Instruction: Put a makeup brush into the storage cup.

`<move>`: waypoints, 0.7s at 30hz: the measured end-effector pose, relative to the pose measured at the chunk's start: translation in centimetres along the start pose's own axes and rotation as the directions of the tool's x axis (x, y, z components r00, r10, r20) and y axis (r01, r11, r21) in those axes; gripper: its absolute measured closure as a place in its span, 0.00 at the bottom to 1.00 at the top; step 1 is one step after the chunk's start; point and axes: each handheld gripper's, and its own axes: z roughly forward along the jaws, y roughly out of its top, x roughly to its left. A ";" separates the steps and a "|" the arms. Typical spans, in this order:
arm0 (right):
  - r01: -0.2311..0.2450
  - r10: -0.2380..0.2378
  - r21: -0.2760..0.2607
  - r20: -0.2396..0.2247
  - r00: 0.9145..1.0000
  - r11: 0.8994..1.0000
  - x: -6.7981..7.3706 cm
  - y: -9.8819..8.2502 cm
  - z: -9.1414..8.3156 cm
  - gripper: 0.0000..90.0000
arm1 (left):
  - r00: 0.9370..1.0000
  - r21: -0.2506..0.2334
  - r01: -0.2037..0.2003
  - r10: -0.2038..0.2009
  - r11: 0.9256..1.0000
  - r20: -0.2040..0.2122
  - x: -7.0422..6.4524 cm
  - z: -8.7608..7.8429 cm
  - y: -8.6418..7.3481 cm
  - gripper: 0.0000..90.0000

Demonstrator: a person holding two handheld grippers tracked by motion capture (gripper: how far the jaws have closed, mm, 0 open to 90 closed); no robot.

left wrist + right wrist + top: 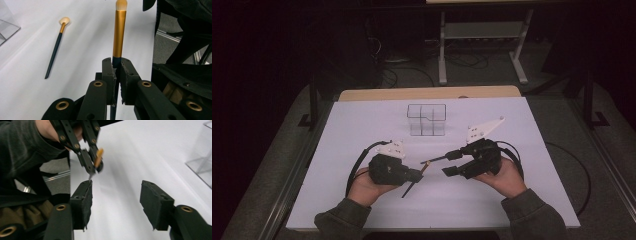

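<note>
Starting at the left of the high view, the left hand (362, 187) is seen coming in from the bottom edge, a dark sleeve behind it, with the left gripper (418, 174) held low over the white table (362, 125). Its jaws are closed tight on a makeup brush (119, 32), pinched at the dark handle just below the gold ferrule; in the left gripper view the brush runs straight up from between the pads, its pale bristle tip near the top edge, while the thin end of the handle juts out below the gripper in the high view. A second brush (55, 48), dark-handled with a gold collar and a cream head, lies flat on the table to the left in that same view, well apart from the held one. Toward the middle, farther back on the table, a clear compartmented organiser (427, 119) is seen standing upright. To the right, the right gripper (451, 163) is held in the right hand (507, 177), pointing toward the left gripper and near it. Its jaws are set apart with nothing between the pads, as the right gripper view shows, where bare table is seen between them
</note>
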 end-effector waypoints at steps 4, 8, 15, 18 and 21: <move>-0.014 0.015 -0.019 0.037 0.999 1.000 -0.5 -1.1 -0.7 0.43 | 1.000 -0.003 -0.004 0.004 1.000 -0.005 0.6 -0.3 0.0 0.92; -0.026 0.028 -0.038 0.067 0.997 0.999 -0.9 -2.1 -1.2 0.41 | 1.000 -0.007 0.007 -0.007 1.000 -0.005 1.1 -0.6 0.1 0.92; -0.045 0.053 -0.075 0.114 0.992 0.996 -1.4 -3.7 -2.3 0.36 | 1.000 -0.024 0.018 -0.018 1.000 -0.008 1.9 -1.1 0.4 0.93; -0.058 0.067 -0.073 0.129 0.989 0.996 -1.6 -4.4 -2.6 0.34 | 1.000 -0.023 0.019 -0.019 1.000 -0.013 2.3 -1.4 0.7 0.93; -0.069 0.080 -0.080 0.142 0.987 0.994 -1.8 -5.0 -2.8 0.33 | 0.999 -0.030 0.027 -0.028 0.999 -0.015 2.6 -1.6 0.9 0.93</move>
